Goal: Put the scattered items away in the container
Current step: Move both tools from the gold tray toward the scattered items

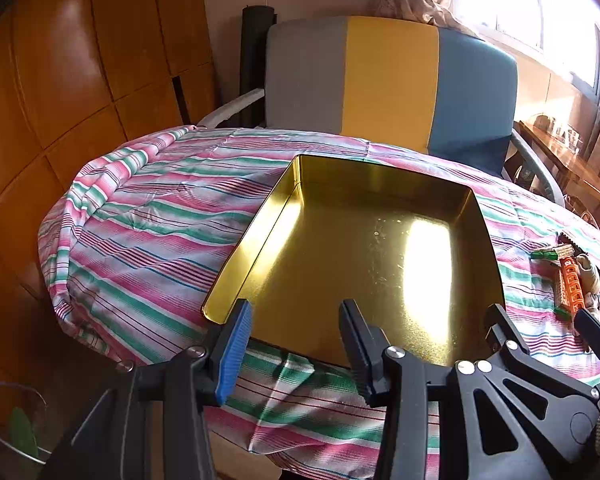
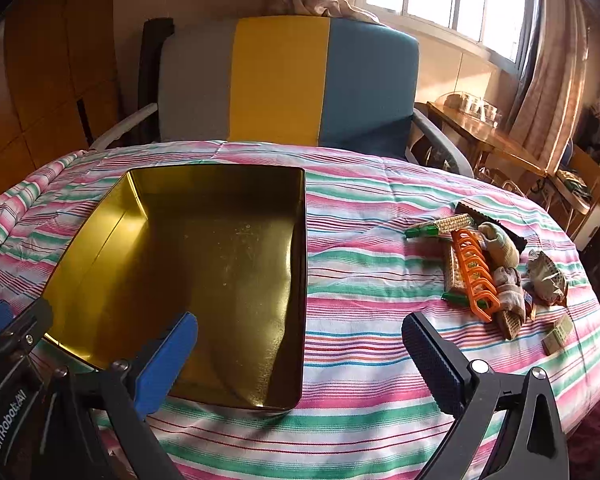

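The gold tin [image 2: 204, 264] is set on the striped cloth [image 2: 380, 380], and nothing is seen inside it yet. The scattered things are piled to its right: an orange plastic rack [image 2: 474, 276], a green-tipped stick [image 2: 422, 232], rolled socks [image 2: 500, 248] and a small block [image 2: 556, 334].

The left gripper [image 1: 296, 334] is held over the near edge of the tin, with its fingers wide apart and nothing between them. The right gripper [image 2: 300, 354] is also spread wide and holds nothing; it is well apart from the pile.

Trouble could be caused by the pile being tangled. If the rack is lifted, the socks touching it could be dragged off the table. The soft cloth could be pinched too, and the tin pulled along with it. The shiny tin could be slid away if it is bumped.
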Available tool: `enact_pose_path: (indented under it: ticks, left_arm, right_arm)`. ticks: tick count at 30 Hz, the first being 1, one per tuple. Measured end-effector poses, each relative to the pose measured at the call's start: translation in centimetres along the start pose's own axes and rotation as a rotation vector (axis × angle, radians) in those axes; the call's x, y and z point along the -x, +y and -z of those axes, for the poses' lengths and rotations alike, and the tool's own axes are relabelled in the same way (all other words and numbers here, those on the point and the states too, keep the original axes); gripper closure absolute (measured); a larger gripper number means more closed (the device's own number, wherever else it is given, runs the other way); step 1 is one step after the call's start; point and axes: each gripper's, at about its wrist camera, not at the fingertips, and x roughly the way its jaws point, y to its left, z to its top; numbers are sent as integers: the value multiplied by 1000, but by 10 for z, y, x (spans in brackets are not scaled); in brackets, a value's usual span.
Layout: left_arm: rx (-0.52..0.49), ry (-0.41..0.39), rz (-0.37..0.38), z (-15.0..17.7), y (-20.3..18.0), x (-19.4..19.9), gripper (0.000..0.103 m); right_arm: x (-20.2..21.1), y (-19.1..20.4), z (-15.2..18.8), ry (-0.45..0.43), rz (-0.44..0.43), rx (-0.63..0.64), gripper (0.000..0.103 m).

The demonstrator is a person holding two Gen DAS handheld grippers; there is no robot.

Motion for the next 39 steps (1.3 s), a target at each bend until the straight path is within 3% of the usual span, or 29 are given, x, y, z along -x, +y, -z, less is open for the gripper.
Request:
enact_pose_path:
  ticks: [9, 27, 39]
  left_arm:
    - [-19, -9, -20, 3, -3, 0, 57]
    - [-67, -8, 17, 10, -16, 7, 57]
    - [-193, 5, 76, 14, -62, 6, 57]
  right_arm:
    - [4, 9, 3, -23, 20, 23, 0]
    - [9, -18, 6, -24, -5, -21, 0]
    - [-8, -79, 13, 25, -16, -135, 0]
